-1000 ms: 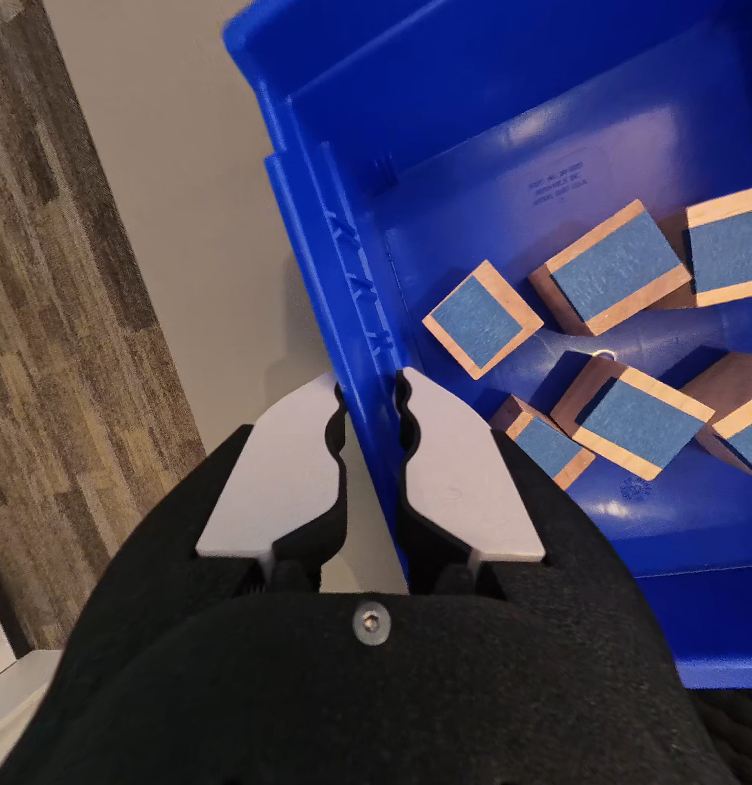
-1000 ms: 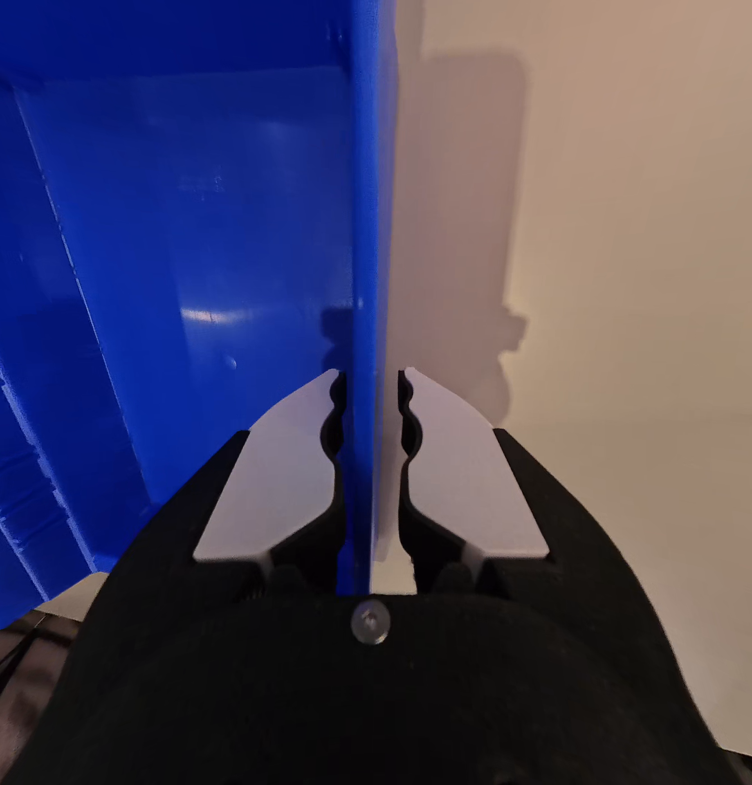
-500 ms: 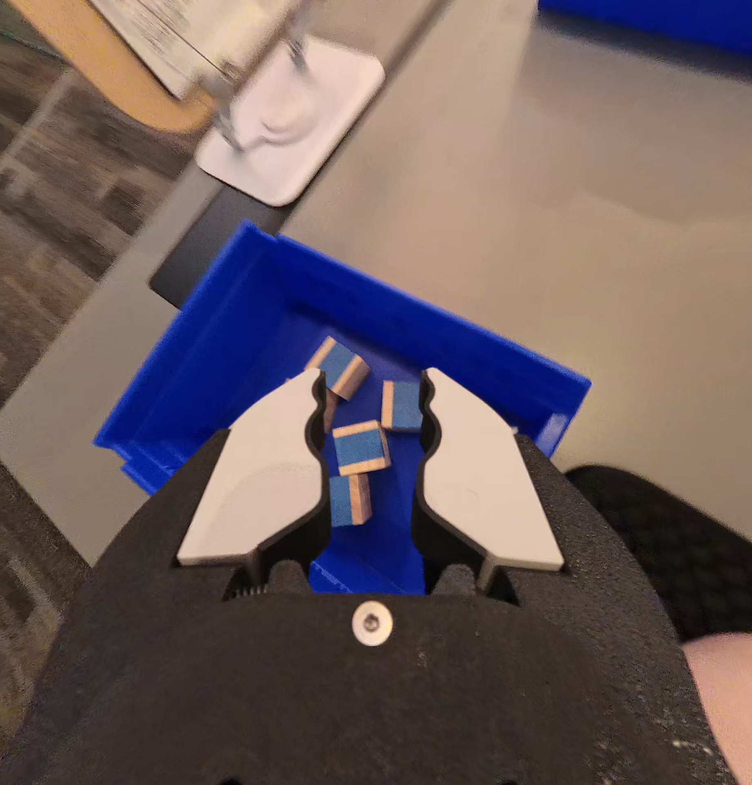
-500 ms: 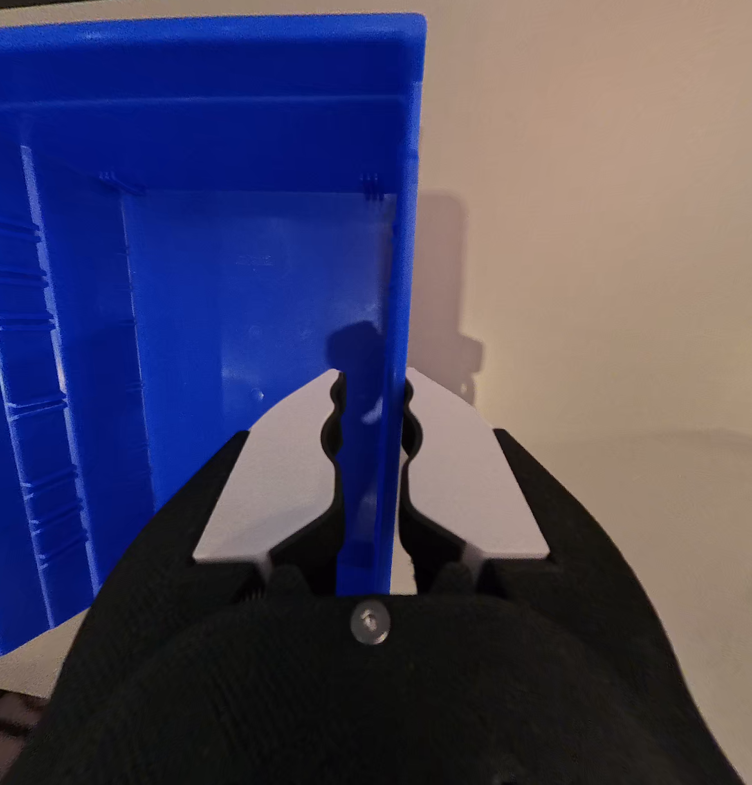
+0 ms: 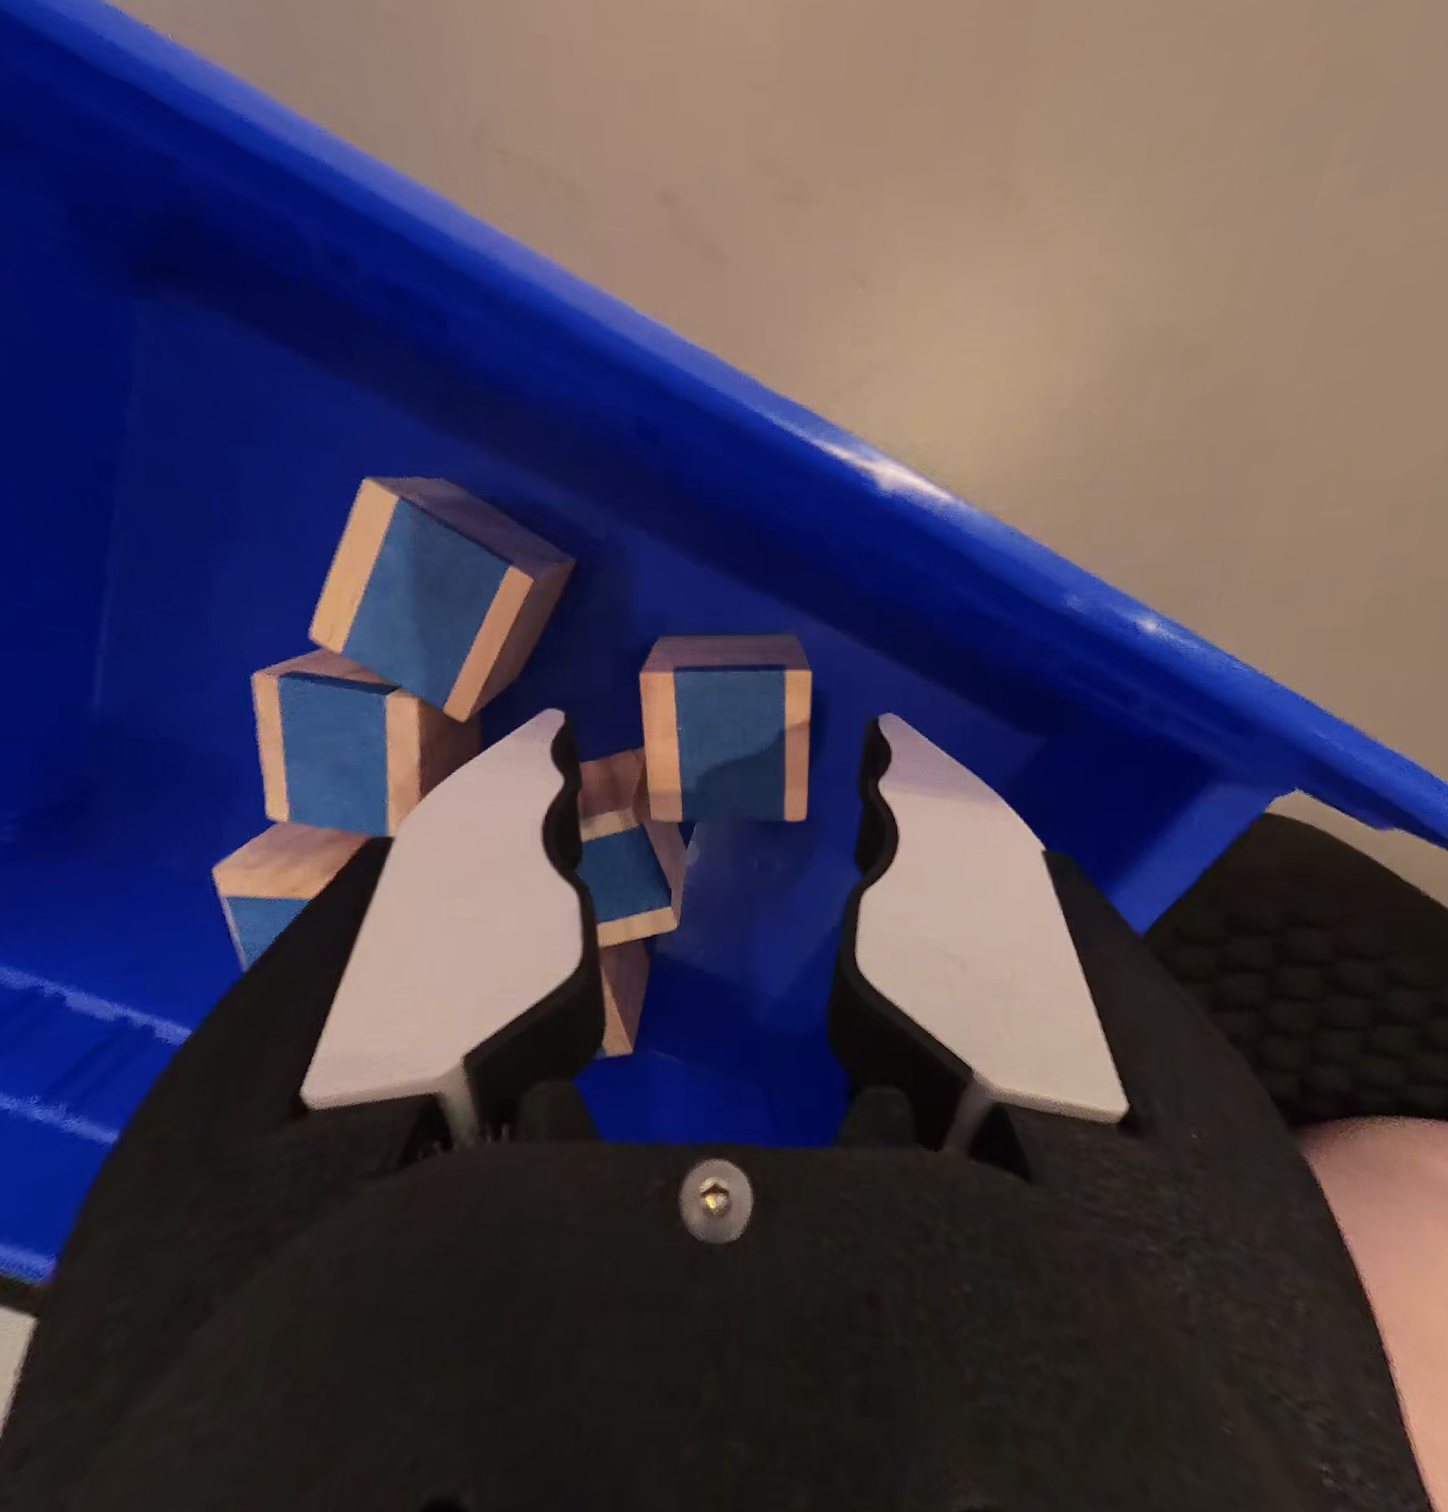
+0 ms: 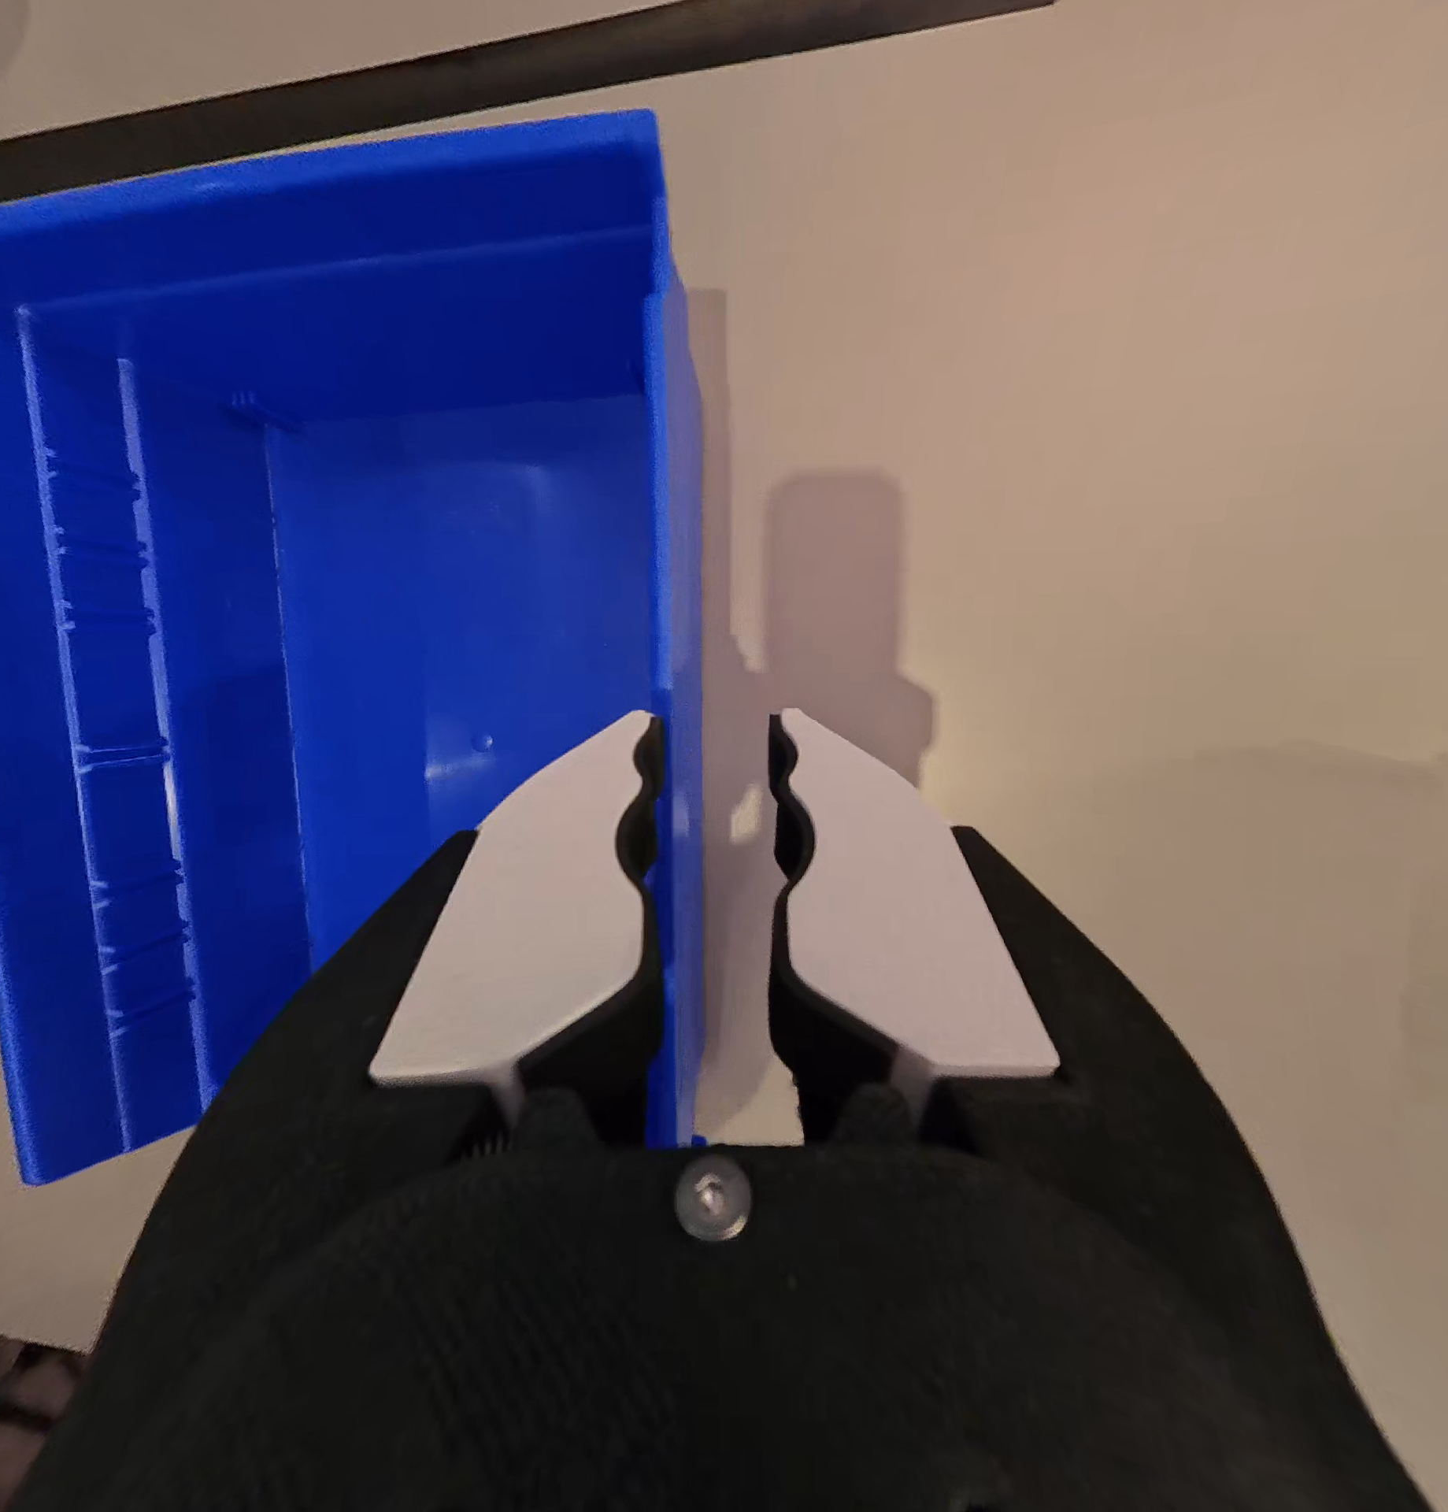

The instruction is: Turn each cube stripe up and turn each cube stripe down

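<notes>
cubes heaped in the blue bin

the left gripper [image 5: 716, 765] hangs over the blue bin [image 5: 908, 507] with fingers spread wide, gripping nothing. a wooden cube [image 5: 724, 731] with its blue stripe facing the camera lies beyond the fingertips; more cubes [image 5: 438, 593] crowd left of it inside the bin. the right gripper [image 6: 714, 765] straddles the bin's side wall [image 6: 678, 654]: left pad against it, right pad standing clear.

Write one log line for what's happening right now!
left gripper: open over cubes | right gripper: open, straddling blue bin wall
</notes>
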{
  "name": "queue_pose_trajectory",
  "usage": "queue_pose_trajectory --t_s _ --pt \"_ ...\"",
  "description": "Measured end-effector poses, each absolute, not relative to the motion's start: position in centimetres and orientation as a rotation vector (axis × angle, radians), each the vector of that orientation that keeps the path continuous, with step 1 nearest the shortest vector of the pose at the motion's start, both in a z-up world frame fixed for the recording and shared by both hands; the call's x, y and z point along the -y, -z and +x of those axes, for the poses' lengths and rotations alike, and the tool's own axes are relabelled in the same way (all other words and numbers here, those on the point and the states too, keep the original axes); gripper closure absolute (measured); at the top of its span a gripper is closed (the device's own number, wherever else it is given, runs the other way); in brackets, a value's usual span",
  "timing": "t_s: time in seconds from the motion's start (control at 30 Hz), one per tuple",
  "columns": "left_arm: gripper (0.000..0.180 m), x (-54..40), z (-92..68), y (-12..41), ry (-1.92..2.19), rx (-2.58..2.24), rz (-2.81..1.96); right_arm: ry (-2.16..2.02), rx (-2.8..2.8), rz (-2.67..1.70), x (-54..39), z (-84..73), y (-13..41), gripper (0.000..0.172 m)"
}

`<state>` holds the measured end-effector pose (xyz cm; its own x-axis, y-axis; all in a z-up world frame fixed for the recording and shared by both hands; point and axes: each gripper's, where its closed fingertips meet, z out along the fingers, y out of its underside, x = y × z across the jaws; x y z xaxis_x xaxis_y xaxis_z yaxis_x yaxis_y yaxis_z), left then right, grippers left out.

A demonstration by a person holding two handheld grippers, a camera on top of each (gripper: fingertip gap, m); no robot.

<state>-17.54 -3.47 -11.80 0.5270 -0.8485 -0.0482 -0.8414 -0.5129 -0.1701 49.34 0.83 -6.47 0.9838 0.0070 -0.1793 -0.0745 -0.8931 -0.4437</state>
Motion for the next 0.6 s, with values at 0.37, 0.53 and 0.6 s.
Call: queue_pose_trajectory --t_s 0.37,0.53,0.6 --pt "0.136 3.9 -17.9 13.6 0.082 -1.487 -2.672 -0.222 -0.045 -2.655 -0.3 49.7 5.8 0.146" --pt "0.136 3.5 -17.7 10.2 0.073 -1.429 -2.553 -0.156 -0.035 -2.596 -0.2 49.6 3.7 0.146" --pt "0.136 2.5 -17.2 6.5 0.070 -1.356 -2.367 -0.092 -0.020 -2.519 -0.5 49.2 1.5 0.145"
